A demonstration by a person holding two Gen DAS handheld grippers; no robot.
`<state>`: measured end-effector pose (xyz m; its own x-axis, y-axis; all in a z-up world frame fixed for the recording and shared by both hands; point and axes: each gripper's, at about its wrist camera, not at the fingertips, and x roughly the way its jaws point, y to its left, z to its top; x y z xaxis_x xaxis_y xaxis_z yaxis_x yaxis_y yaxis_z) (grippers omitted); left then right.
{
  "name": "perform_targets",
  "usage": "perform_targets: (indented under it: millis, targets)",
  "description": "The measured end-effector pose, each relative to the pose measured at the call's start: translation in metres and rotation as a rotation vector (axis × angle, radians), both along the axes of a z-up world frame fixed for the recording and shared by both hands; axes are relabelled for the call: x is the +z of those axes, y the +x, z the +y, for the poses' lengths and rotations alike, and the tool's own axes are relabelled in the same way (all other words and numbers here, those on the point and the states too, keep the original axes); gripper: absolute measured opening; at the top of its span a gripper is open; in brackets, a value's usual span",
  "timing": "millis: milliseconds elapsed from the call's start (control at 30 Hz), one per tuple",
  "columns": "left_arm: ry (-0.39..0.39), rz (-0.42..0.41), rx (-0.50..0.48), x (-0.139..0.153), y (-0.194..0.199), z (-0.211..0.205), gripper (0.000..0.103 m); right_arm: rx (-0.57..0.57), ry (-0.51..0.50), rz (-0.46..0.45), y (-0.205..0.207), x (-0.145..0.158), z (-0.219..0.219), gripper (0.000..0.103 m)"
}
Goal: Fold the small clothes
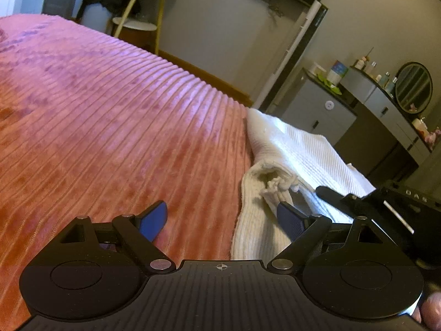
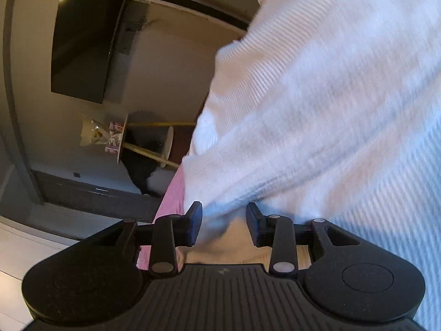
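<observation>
White ribbed knit, a small garment [image 1: 289, 149], lay bunched at the lower right of the left wrist view, on a pink ribbed bedspread [image 1: 110, 110] that filled the left and centre of that frame; in the right wrist view the same white garment [image 2: 317, 96] filled the whole right side, blurred, with a sliver of pink bedspread [image 2: 173, 193] at lower centre. Risks, judged from this: the right gripper [image 2: 223, 220] had only a bunched ridge of cloth between its jaws, so a thin bite could slip out mid-fold and drop the layer unevenly; the blur suggested quick motion, which could drag the whole garment across the bedspread instead of folding it. The rolled, frayed edge near the left gripper [image 1: 220, 218] looked loose, so it could unroll or catch on a pad. The garment also sat close to the bed's far edge in the left view, so a hard pull might take it off. Jaws: left gripper stood wide apart, holding nothing; its right-hand blue pad [image 1: 292, 218] lay against or just over the cloth, the left-hand pad over bare bedspread. Right gripper jaws were partly closed with a fold of the white cloth between them; whether the pads truly pinched it, cannot tell, the contact was hidden by cloth and blur.
</observation>
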<state>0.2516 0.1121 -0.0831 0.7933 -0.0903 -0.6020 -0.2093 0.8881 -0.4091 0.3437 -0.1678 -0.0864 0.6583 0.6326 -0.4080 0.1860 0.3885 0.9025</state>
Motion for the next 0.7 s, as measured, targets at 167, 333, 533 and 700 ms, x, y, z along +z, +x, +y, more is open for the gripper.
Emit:
perform_targets:
  millis: [167, 333, 533, 700]
  targets:
    - [0.013, 0.001, -0.005, 0.000, -0.001, -0.002, 0.091, -0.063, 0.025, 0.007, 0.009, -0.007, 0.002, 0.035]
    - [0.021, -0.001, -0.009, 0.000, -0.001, -0.002, 0.090, -0.037, -0.065, -0.021, 0.020, -0.002, 0.012, 0.009]
    - [0.038, -0.001, -0.001, -0.002, 0.000, -0.003, 0.090, -0.019, 0.037, -0.108, -0.002, 0.003, 0.010, 0.008]
    - [0.076, -0.003, -0.012, -0.003, -0.001, -0.009, 0.090, 0.008, -0.037, -0.050, -0.011, -0.022, 0.015, 0.005]
